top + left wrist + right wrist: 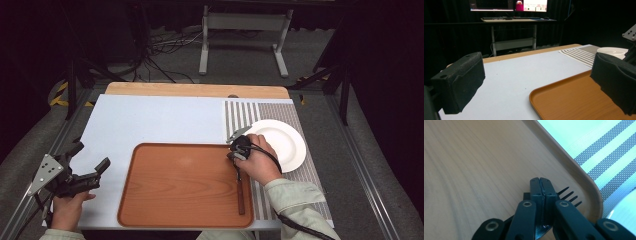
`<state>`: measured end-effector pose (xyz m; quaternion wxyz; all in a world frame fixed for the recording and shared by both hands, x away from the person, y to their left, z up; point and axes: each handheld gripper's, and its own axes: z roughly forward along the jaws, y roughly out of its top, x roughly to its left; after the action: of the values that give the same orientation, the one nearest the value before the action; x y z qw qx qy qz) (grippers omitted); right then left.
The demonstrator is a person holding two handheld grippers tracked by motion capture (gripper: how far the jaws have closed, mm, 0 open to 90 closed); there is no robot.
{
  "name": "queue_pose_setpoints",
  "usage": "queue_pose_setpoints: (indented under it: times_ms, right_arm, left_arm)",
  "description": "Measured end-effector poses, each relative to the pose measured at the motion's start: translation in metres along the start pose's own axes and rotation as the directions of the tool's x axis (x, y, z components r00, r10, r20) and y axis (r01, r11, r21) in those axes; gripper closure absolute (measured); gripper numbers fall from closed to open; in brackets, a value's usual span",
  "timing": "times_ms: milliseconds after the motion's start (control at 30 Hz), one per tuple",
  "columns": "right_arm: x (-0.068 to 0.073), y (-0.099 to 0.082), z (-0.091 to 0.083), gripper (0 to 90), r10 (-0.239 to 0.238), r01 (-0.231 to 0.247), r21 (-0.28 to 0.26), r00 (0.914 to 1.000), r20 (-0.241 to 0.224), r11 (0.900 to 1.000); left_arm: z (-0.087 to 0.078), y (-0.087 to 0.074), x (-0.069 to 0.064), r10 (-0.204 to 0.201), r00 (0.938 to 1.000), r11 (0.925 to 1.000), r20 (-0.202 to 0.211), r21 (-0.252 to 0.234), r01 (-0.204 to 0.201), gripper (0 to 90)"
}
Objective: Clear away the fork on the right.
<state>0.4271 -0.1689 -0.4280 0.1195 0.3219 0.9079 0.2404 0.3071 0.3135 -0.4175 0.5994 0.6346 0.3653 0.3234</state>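
— Pale blue covering [150, 120] is spread over most of the table, and a wooden strip [197, 90] is left bare along the far edge. What is seen nearest the person?

— At the near left corner, the left gripper [90, 165] is held in the left hand [67, 210] just off the table's edge. Its jaws are spread wide and nothing is caught between them; in the left gripper view the two black pads [459, 82] are seen well apart, with the blue surface showing between.

— And beside it?

— A brown tray [185, 185] is laid on the near middle of the table. A fork [240, 192] with a wooden handle is lying inside it, close along the right rim, the handle pointed toward the person.

— How is the fork being handled?

— The right gripper [235, 156] is brought down on the fork's metal end by the right hand [260, 165]. In the right gripper view the jaws are clenched together, the pads pressed flat with the fork's neck pinched between them, and four dark tines [570, 196] are seen poking out past the pads over the tray floor, near the rounded tray corner [596, 195].

— What is found farther off?

— A grey striped placemat [260, 115] is laid to the right of the tray, and a white plate [282, 142] is set on it, just beyond the right hand. Past the table, a white frame [245, 37] is stood on the dark floor, and lit screens [509, 5] are seen in the left gripper view.
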Motion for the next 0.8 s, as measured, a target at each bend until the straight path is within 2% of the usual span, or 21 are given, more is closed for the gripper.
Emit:
queue_pose_setpoints:
  times_ms: [167,367,467,500,533,633,700,800]
  right_arm:
    - [0.002,0.003,-0.007,84.3,-0.007,0.007,-0.041,0.9999,-0.008,0.9991]
    - [0.006,0.01,-0.024,66.4,-0.015,0.012,-0.123,0.9995,-0.028,0.9923]
    - [0.009,0.011,-0.031,56.9,-0.026,0.021,-0.144,0.9991,-0.034,0.9893]
    - [0.009,0.011,-0.031,56.9,-0.026,0.021,-0.144,0.9991,-0.034,0.9893]
    - [0.01,0.012,-0.035,49.3,-0.024,0.016,-0.172,0.9986,-0.048,0.9849]
    - [0.012,0.012,-0.041,38.7,-0.041,0.029,-0.198,0.9975,-0.058,0.9797]
    - [0.013,0.012,-0.044,32.6,-0.053,0.038,-0.22,0.9965,-0.064,0.9747]
    - [0.015,0.012,-0.05,28.4,-0.064,0.046,-0.254,0.9957,-0.066,0.9661]
  left_arm:
    - [0.0,0.0,0.001,-0.001,1.0,1.0,0.0,0.001,0.001,0.3]
    - [0.0,0.0,0.0,-0.004,1.0,1.0,-0.002,0.001,0.004,0.3]
    - [0.0,0.0,0.0,-0.004,1.0,1.0,-0.001,0.0,0.004,0.3]
    - [0.0,0.0,0.0,-0.004,1.0,1.0,-0.001,0.0,0.004,0.3]
    - [0.0,0.0,0.0,-0.004,1.0,1.0,-0.001,0.0,0.004,0.3]
    - [0.0,0.0,0.0,-0.004,1.0,1.0,0.001,0.0,0.004,0.3]
    - [0.0,0.0,0.0,-0.003,1.0,1.0,0.001,0.0,0.003,0.3]
    - [0.0,0.0,0.0,-0.004,1.0,1.0,0.001,0.001,0.004,0.3]
